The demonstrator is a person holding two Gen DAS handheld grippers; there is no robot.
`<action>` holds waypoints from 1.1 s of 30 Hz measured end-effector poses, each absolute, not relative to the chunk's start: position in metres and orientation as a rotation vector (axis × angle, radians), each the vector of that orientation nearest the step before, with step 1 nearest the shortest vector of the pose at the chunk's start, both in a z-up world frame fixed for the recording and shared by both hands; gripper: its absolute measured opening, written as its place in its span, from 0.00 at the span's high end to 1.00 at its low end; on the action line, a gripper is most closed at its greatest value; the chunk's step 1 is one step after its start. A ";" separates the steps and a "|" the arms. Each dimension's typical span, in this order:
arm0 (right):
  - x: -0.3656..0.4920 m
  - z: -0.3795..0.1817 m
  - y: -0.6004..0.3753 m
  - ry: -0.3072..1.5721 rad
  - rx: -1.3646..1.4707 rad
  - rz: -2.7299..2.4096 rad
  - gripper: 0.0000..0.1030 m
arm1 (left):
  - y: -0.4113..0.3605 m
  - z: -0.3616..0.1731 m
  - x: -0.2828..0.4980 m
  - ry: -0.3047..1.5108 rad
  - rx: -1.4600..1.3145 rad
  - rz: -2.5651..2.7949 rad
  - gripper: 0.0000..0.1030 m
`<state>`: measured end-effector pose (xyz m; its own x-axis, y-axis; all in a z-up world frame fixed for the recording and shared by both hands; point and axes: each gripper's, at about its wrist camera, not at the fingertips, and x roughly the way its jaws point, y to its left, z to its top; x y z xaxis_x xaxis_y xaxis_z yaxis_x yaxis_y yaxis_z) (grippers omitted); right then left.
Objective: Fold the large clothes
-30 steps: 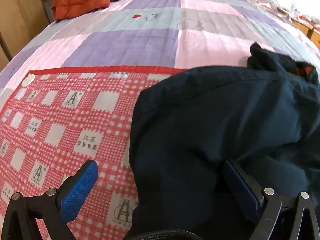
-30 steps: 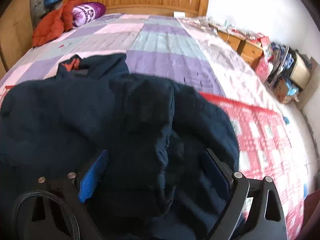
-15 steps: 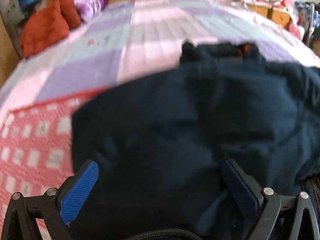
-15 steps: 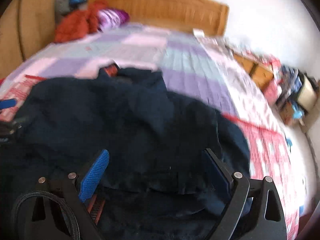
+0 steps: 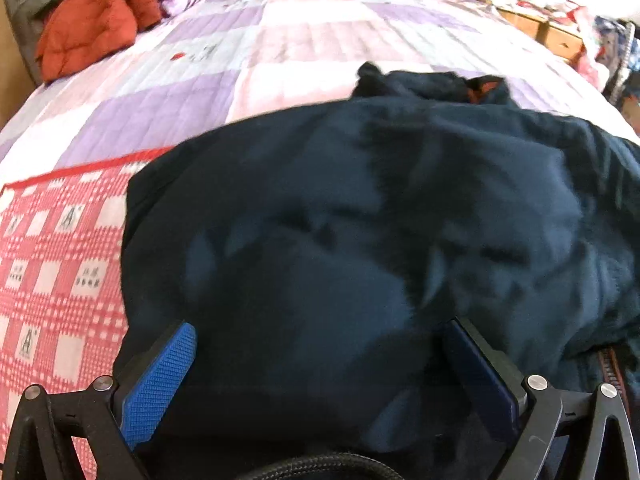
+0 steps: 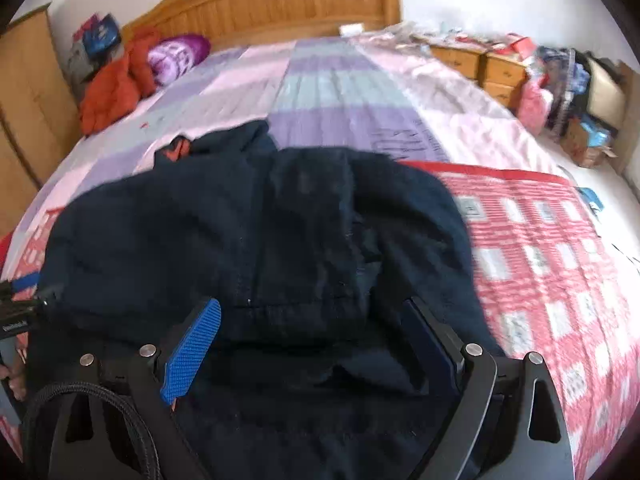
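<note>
A dark jacket [image 6: 256, 240] lies mid-frame on a quilt [image 6: 340, 92]; red-checked cloth [image 6: 540, 248] at right, headboard [image 6: 280, 0] on top. Both grippers [image 5: 316, 356] [image 6: 316, 336] gape, empty.

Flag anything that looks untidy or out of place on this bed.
The dark jacket lies rumpled and bunched on the red checked sheet, not flat. An orange-red garment sits heaped by the headboard.
</note>
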<state>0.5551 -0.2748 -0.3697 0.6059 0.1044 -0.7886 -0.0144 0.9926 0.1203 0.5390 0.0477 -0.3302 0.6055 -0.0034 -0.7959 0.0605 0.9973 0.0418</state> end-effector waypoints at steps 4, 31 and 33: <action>0.566 -0.375 -0.265 0.932 0.113 0.118 0.40 | 0.035 -0.320 0.538 0.895 0.067 -0.065 0.01; 0.530 -0.314 -0.202 0.718 -0.116 0.036 0.16 | 0.002 -0.297 0.589 0.836 0.004 -0.093 0.01; 0.556 -0.332 -0.182 0.789 -0.138 0.106 0.16 | 0.005 -0.305 0.598 0.853 0.013 -0.054 0.01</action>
